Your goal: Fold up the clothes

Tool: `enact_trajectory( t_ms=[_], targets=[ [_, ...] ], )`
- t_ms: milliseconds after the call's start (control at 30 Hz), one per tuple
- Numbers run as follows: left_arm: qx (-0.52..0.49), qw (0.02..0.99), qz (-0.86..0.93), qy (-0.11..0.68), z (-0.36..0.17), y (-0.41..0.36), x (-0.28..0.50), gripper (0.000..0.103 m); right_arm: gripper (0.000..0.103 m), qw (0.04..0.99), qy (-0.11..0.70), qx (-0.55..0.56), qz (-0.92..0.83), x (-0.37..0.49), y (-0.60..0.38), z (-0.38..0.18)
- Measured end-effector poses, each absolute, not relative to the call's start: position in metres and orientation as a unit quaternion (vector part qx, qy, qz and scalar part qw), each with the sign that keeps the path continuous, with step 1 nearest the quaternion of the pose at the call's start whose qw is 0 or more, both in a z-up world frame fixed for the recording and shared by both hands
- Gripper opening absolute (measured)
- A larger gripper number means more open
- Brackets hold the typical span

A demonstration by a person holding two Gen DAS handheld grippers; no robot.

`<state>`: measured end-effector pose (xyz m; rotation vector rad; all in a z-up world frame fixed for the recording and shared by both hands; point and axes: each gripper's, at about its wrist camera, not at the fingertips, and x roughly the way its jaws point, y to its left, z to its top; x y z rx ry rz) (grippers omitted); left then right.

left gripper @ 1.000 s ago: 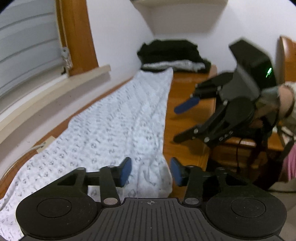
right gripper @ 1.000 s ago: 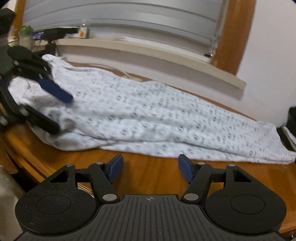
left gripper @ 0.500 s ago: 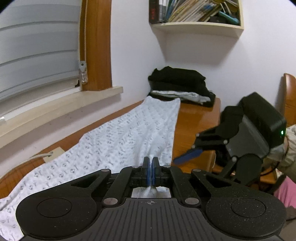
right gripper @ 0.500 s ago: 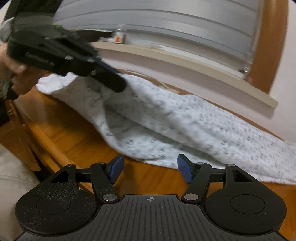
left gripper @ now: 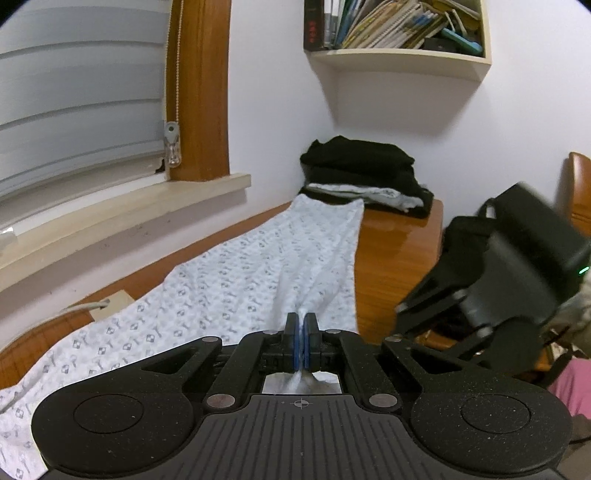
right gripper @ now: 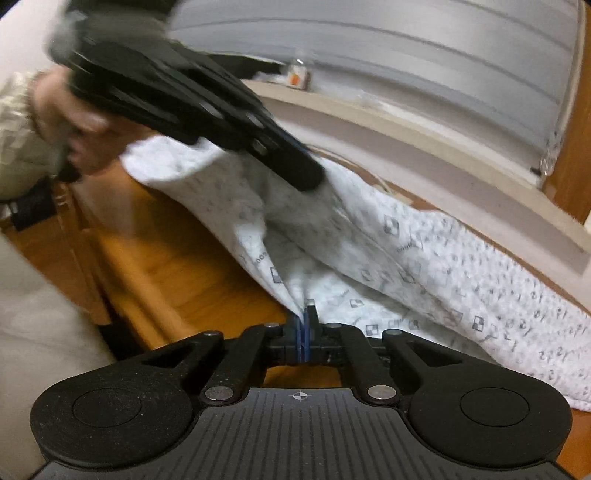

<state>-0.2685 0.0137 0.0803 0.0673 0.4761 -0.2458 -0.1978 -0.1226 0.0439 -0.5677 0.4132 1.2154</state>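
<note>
Gripping a pinch of white patterned garment (left gripper: pixel 236 280) at its near edge: left gripper (left gripper: pixel 301 328), jaws clamped flat with cloth bunching out just ahead of the pads. Pinching the same garment (right gripper: pixel 406 258) a little farther along that edge: right gripper (right gripper: pixel 304 325), likewise closed on a fold of fabric, seen blurred to the right of the left tool (left gripper: pixel 491 280). Stretching away from both tools along the wooden table (left gripper: pixel 391 251), toward a stack of dark folded clothes (left gripper: pixel 362 170) at the far end, under a wall shelf of books (left gripper: pixel 399 26). Lying mostly flat beside the window sill (left gripper: pixel 122 206), lifting only where the two pinches are raising it into small peaks. Holding two points on one edge, judging by the spacing, so that the edge travels level and the cloth carries over as one sheet instead of sagging in the middle. Gripping near the rim rather than deep in, probably to keep the fold line clean. Steadying the left tool from behind: a hand (right gripper: pixel 77 122), blurred.
</note>
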Motion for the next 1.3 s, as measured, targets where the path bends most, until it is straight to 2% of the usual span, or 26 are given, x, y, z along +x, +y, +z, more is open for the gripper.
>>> enact_trajectory(
  t_ms=[133,200,267,333,467,667,800,1300],
  targets=[
    [0.032,0.961,-0.13,0.241,0.077,0.013,-0.269,0.002,0.004,0.744,0.211,-0.267,0.575,-0.213,-0.132,0.047],
    [0.022,0.956,-0.15,0.251,0.074,0.016,-0.267,0.006,0.011,0.734,0.219,-0.283,0.577,-0.215,-0.134,0.041],
    [0.008,0.955,-0.166,0.244,0.074,0.023,-0.269,0.011,0.034,0.734,0.222,-0.28,0.577,-0.213,-0.141,0.039],
    [-0.003,0.959,-0.16,0.234,0.077,0.036,-0.27,0.012,0.038,0.752,0.231,-0.23,0.573,-0.197,-0.156,0.043],
    [-0.015,0.97,-0.104,0.219,0.079,0.075,-0.264,0.025,0.038,0.792,0.253,-0.142,0.536,-0.159,-0.176,0.04],
    [0.002,0.963,-0.021,0.27,0.043,0.129,-0.23,0.026,0.038,0.825,0.258,-0.11,0.49,-0.131,-0.181,0.013],
    [-0.014,0.956,-0.01,0.292,0.029,0.148,-0.225,0.033,0.039,0.83,0.256,-0.096,0.486,-0.121,-0.18,0.002],
    [-0.024,0.948,0.005,0.316,0.02,0.157,-0.225,0.037,0.039,0.773,0.171,-0.272,0.547,-0.198,-0.117,0.016]
  ],
)
